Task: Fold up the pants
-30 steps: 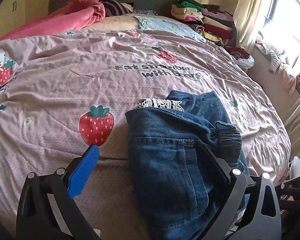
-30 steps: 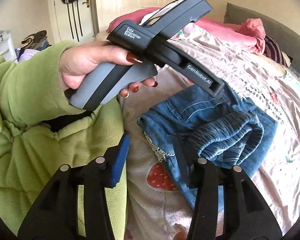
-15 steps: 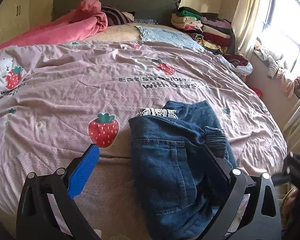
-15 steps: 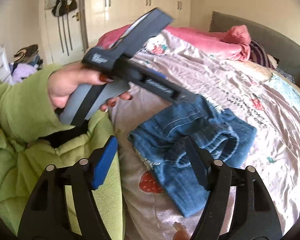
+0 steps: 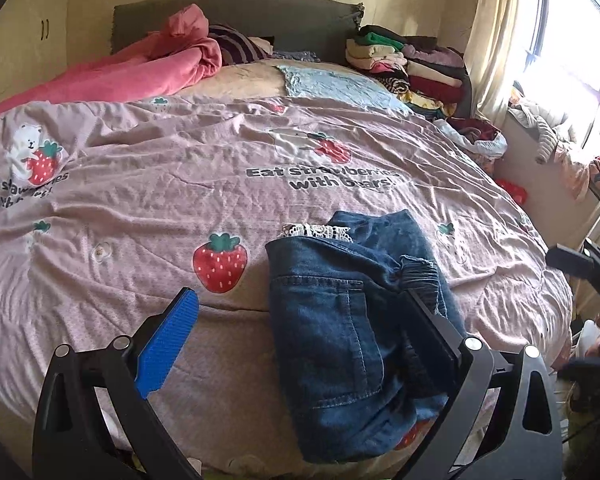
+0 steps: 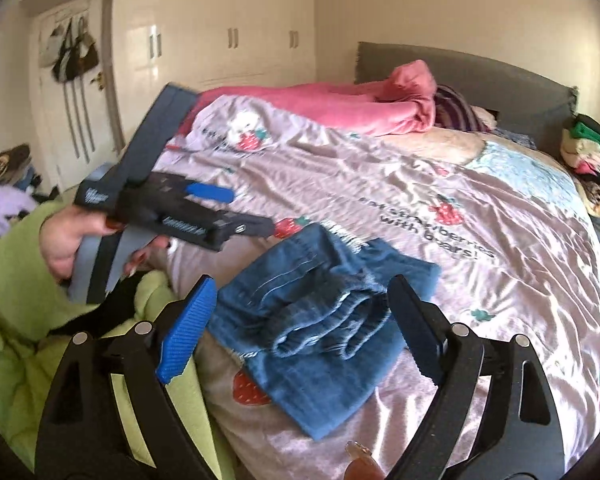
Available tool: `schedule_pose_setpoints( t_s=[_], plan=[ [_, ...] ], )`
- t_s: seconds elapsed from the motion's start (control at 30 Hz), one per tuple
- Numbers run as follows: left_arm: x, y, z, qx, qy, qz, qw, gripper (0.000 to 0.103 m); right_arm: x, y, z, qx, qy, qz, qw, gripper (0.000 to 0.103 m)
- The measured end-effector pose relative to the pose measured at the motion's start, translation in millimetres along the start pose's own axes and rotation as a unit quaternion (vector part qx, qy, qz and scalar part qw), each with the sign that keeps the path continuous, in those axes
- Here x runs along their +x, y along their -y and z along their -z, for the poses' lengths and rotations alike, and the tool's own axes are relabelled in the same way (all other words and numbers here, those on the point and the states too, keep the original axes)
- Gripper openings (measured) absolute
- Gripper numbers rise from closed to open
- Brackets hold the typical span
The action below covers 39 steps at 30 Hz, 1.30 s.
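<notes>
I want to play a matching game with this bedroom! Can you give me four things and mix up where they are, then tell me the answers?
Things:
1. folded jeans
2. pink blanket
3. stack of folded clothes
4. handbags

Places:
A. hanging on the door
B. piled by the headboard, on the curtain side
C. near the foot of the bed, on the strawberry quilt
D. bunched up by the headboard, on the wardrobe side

Pairs: 1-C, 2-D, 3-B, 4-A
</notes>
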<state>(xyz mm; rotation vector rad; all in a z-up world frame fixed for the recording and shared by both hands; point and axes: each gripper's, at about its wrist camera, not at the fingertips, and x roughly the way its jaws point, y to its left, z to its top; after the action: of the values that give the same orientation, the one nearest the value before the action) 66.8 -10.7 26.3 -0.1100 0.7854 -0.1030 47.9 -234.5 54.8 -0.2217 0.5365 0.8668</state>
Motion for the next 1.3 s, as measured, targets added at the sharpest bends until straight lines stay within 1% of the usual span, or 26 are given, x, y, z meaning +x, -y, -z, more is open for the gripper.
schedule_pose_setpoints(
  t_s=[0.03, 0.13, 0.3, 0.43, 0.63, 0.8, 0.9, 0.97, 1.0, 1.07, 1.17, 1.2, 1.27, 1.3],
  plan=[
    [-0.1, -0.1, 0.7, 0.001, -0.001, -0.002, 1.0, 0.099, 0.5, 3.4, -0.3, 0.006, 0.001, 0.01, 1.0, 0.082],
    [1.6, -1.4, 2.0, 0.006, -0.002, -0.009, 0.9999, 0.099, 3.2, 9.6, -0.1, 0.02, 0.0, 0.021, 1.0, 0.082],
    [8.9, -1.8, 6.4, 0.007, -0.012, -0.012, 0.9998, 0.099, 14.6, 21.0, 5.7, 0.052, -0.014, 0.034, 0.998, 0.082],
    [18.3, -2.9, 11.8, 0.007, -0.023, -0.015, 0.9996, 0.099, 29.8, 30.2, 14.4, 0.08, -0.037, 0.044, 0.995, 0.082],
    [34.8, -3.4, 19.4, 0.008, -0.043, -0.021, 0.9988, 0.099, 56.6, 46.9, 33.7, 0.134, -0.085, 0.054, 0.986, 0.082],
    [48.7, -2.8, 27.2, 0.008, -0.059, -0.02, 0.9981, 0.099, 67.5, 55.6, 45.5, 0.16, -0.103, 0.055, 0.98, 0.082],
    [57.8, -4.0, 31.1, 0.0, -0.066, -0.009, 0.9978, 0.099, 73.8, 61.5, 49.5, 0.178, -0.108, 0.048, 0.977, 0.082],
    [66.3, -5.2, 34.3, -0.011, -0.073, 0.013, 0.9972, 0.099, 80.2, 65.4, 51.8, 0.19, -0.115, 0.037, 0.974, 0.074],
    [70.1, -5.1, 35.3, -0.015, -0.077, 0.018, 0.9967, 0.099, 85.0, 67.9, 53.3, 0.196, -0.12, 0.029, 0.973, 0.074],
    [78.9, -3.1, 37.7, -0.017, -0.083, 0.033, 0.9959, 0.098, 95.9, 72.6, 58.4, 0.21, -0.132, 0.026, 0.968, 0.073],
    [85.3, 1.9, 39.6, -0.011, -0.085, 0.04, 0.9955, 0.098, 108.1, 79.7, 66.3, 0.235, -0.137, 0.007, 0.962, 0.072],
    [86.5, 2.9, 39.0, -0.01, -0.081, 0.048, 0.9955, 0.097, 110.7, 81.8, 67.9, 0.241, -0.133, 0.0, 0.961, 0.072],
    [87.9, 5.5, 37.3, -0.011, -0.077, 0.065, 0.9948, 0.09, 114.6, 84.2, 67.5, 0.247, -0.126, -0.011, 0.961, 0.063],
    [88.1, 7.0, 36.2, -0.013, -0.075, 0.076, 0.9942, 0.071, 116.8, 84.3, 65.9, 0.247, -0.122, -0.022, 0.961, 0.059]
  ],
)
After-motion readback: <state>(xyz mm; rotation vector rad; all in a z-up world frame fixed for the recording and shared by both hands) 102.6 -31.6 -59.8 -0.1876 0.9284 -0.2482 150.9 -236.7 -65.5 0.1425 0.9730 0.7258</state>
